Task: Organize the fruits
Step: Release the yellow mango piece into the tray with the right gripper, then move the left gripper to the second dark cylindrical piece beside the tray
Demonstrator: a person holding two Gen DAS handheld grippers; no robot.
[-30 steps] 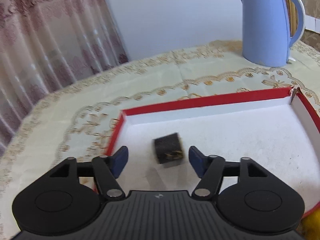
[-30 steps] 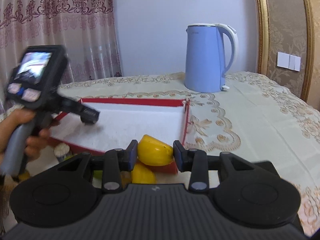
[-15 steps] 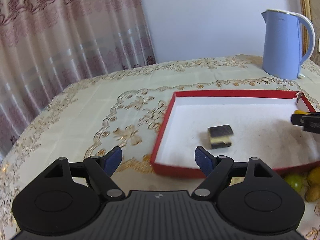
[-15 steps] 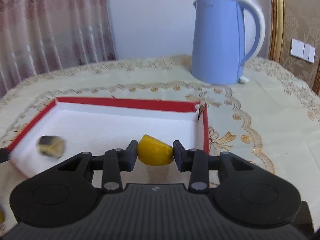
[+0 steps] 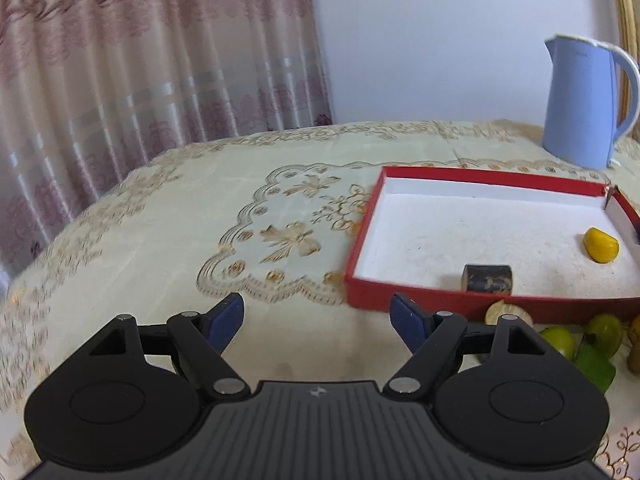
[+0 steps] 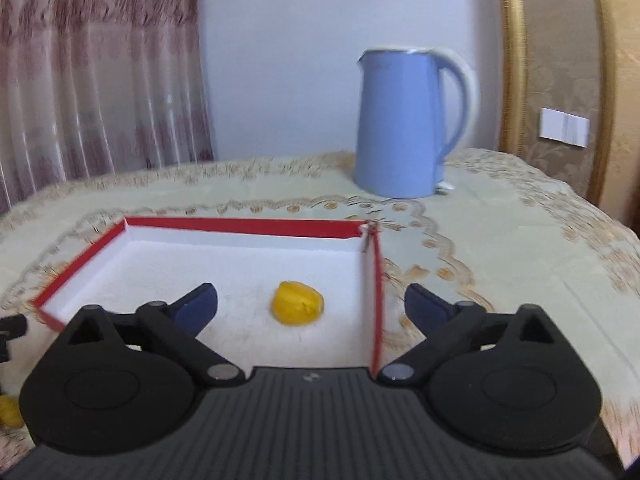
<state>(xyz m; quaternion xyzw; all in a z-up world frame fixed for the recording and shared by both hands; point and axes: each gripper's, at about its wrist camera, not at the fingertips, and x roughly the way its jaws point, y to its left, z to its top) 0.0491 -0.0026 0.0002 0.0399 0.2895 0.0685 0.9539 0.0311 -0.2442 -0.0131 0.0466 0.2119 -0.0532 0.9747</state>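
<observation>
A red box [image 5: 492,178] with a white floor lies on the tablecloth. In it rest a dark brown fruit piece [image 5: 487,279] near the front wall and a yellow fruit [image 5: 601,245] at the right. My left gripper [image 5: 317,304] is open over the cloth, left of the box, with nothing between its pads. In the right wrist view the yellow fruit [image 6: 298,303] sits on the box floor near the right wall [image 6: 376,280]. My right gripper [image 6: 310,294] has its jaws opening wide. The fruit lies ahead between them, untouched by the pads.
A blue kettle [image 6: 400,128] stands behind the box. Green fruits [image 5: 558,340] and a pale round piece [image 5: 505,312] lie on the cloth in front of the box's near wall. Another yellow fruit [image 6: 10,412] shows at the lower left. Curtains hang at the back left.
My right gripper has let go of the yellow fruit inside the box and spread its jaws. My left gripper has drawn back and to the left, out of the box, leaving the dark piece there.
</observation>
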